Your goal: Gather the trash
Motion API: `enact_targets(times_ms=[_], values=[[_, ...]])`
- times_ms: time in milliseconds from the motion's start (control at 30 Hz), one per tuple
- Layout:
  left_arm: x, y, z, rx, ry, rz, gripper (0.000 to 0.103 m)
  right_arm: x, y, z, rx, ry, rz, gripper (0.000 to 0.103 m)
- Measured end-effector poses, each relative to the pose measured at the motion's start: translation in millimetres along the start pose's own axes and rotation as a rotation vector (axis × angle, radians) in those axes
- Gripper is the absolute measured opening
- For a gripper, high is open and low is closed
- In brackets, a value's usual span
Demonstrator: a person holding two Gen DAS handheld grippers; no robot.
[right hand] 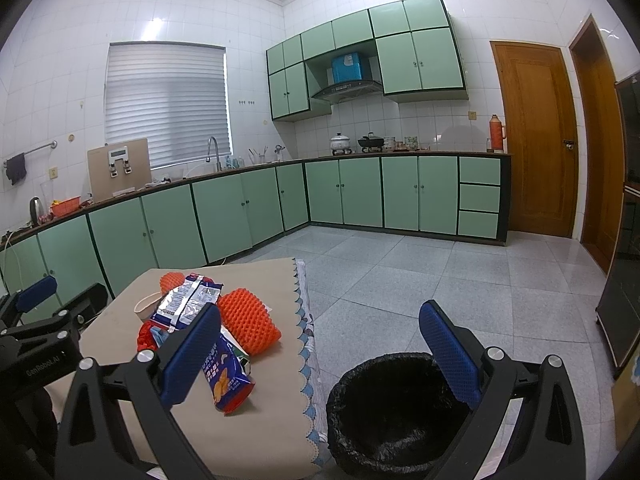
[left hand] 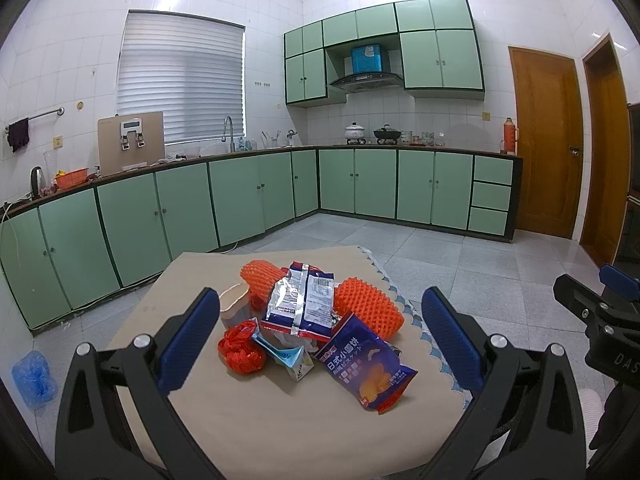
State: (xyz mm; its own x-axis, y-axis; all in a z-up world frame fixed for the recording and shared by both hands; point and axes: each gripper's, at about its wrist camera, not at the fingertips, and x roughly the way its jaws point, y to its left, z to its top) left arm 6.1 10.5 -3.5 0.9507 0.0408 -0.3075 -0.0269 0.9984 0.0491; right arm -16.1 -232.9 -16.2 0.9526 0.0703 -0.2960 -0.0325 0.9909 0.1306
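Observation:
A heap of trash lies on the beige table (left hand: 280, 420): two orange foam nets (left hand: 368, 312), a silver-blue snack bag (left hand: 300, 300), a blue biscuit bag (left hand: 364, 364), a crumpled red wrapper (left hand: 240, 348), a small carton (left hand: 292, 358) and a white cup (left hand: 232, 304). My left gripper (left hand: 320, 296) hovers open over the heap, touching nothing. My right gripper (right hand: 320, 308) is open and empty at the table's right edge, above a bin with a black liner (right hand: 384, 412). The biscuit bag (right hand: 228, 380) and a foam net (right hand: 248, 320) lie beside its left finger.
The bin stands on the tiled floor (right hand: 440, 272) right of the table. Green cabinets (left hand: 240, 200) line the far walls, and wooden doors (left hand: 548, 144) are at the right. Blue shoe covers (left hand: 34, 376) lie on the floor at the left. A dark cabinet (right hand: 620, 300) stands at the far right.

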Motion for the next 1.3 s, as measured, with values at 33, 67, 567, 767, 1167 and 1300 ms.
enact_targets(times_ms=[33,67,567,767,1167,1300], values=[[0.8,0.6,-0.4,0.000,0.000,0.000,0.098,-0.5,-0.2,0.1,0.001,-0.001,0.001,0.097],[1.7,1.4,-0.8,0.000,0.000,0.000,0.098,0.0,0.1,-0.3,0.001,-0.002,0.000,0.097],[-5.2,-4.1,3.2,0.001,-0.001,0.001,0.098,3.7,1.6,2.2,0.005,-0.005,-0.003,0.097],[-6.6,-4.3,3.8,0.001,-0.001,-0.001,0.098,3.2,1.7,2.4,0.006,-0.004,-0.002,0.097],[-6.3,-4.2,3.3,0.001,-0.002,0.000,0.098,4.6,1.3,-0.5,0.008,-0.002,-0.003,0.097],[-6.0,-4.2,3.1,0.002,-0.001,-0.001,0.098,4.6,1.3,-0.4,0.009,-0.001,-0.003,0.097]])
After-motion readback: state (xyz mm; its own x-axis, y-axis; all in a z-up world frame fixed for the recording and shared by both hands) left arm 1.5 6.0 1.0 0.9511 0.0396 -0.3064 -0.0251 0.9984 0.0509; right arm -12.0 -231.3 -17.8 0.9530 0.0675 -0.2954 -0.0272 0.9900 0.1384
